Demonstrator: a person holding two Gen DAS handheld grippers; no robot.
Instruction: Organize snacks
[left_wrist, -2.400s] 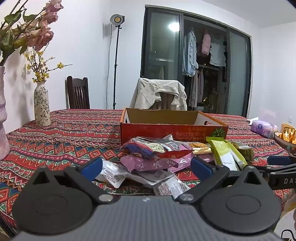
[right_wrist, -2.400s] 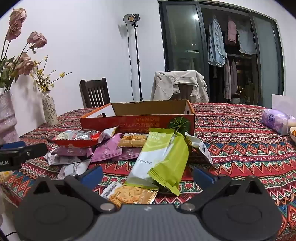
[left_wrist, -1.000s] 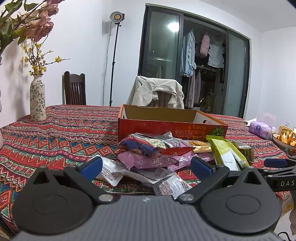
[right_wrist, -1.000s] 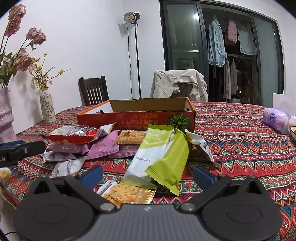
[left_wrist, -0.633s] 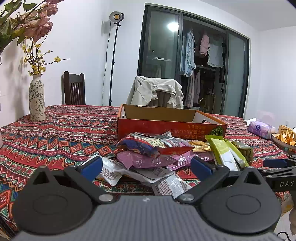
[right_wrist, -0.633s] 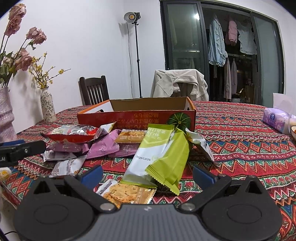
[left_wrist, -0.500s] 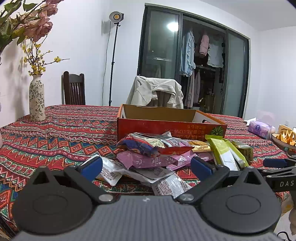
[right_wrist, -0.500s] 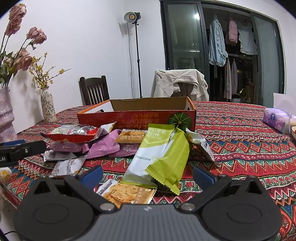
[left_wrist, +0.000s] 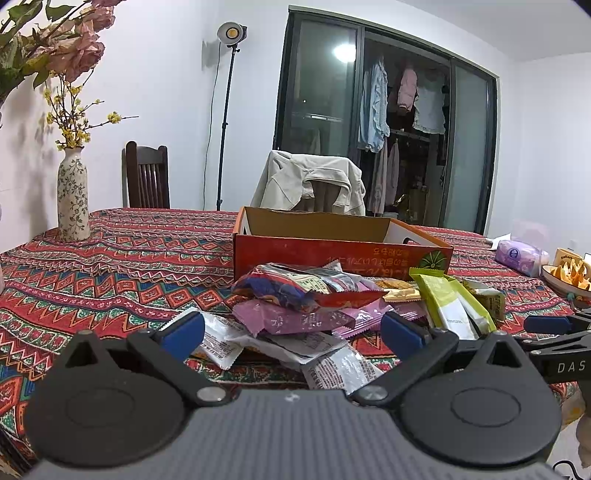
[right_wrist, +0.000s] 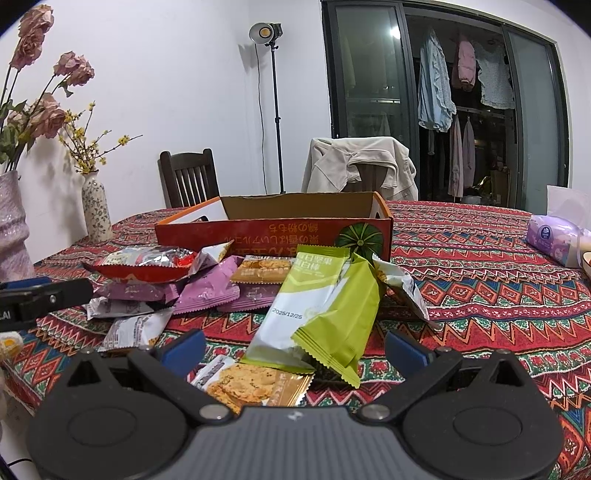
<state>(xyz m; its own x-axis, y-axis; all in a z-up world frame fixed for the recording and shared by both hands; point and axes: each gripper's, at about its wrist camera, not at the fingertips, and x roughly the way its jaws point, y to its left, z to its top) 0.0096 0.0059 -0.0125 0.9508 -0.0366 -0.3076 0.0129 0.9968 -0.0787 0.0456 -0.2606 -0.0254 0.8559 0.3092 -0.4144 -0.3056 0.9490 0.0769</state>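
Note:
A heap of snack packets lies on the patterned tablecloth in front of an open orange cardboard box (left_wrist: 332, 254) (right_wrist: 280, 230). On top sits a red and blue packet (left_wrist: 295, 288) (right_wrist: 144, 264), with purple packets (left_wrist: 295, 317) (right_wrist: 207, 288) under it. Two green packets (right_wrist: 325, 302) (left_wrist: 450, 306) lean beside them, and an orange biscuit packet (right_wrist: 255, 384) lies nearest. My left gripper (left_wrist: 291, 332) hovers open just short of the heap, holding nothing. Open too, my right gripper (right_wrist: 293, 349) hangs over the biscuit packet. Each gripper shows at the edge of the other's view.
A patterned vase (left_wrist: 73, 199) and a pink vase (right_wrist: 13, 229) with flowers stand at the left. A purple tissue pack (right_wrist: 554, 240) and a bowl of orange pieces (left_wrist: 569, 273) sit at the right. Two chairs and a lamp stand behind the table.
Both views have barely shifted over the last second; the grippers stay open in about the same place and no packet has moved.

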